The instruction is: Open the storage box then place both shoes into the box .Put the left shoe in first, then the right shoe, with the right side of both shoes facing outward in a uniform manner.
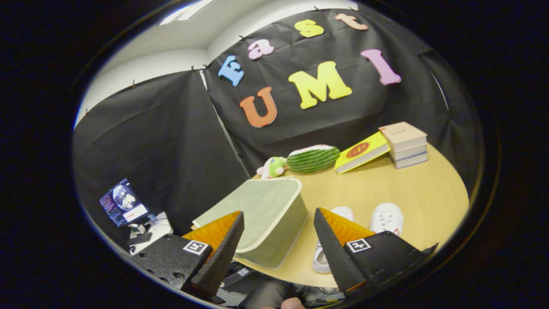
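Observation:
A pale green storage box with its lid closed sits on the wooden table, just ahead of and between my fingers. Two white shoes stand side by side to its right: one shoe is partly hidden behind my right finger, the other shoe lies just beyond that finger. My gripper is open, held above the table's near edge, with nothing between its fingers.
At the back of the table lie a small plush toy, a green watermelon-shaped cushion, a yellow book leaning on a stack of books. A screen stands off the table to the left.

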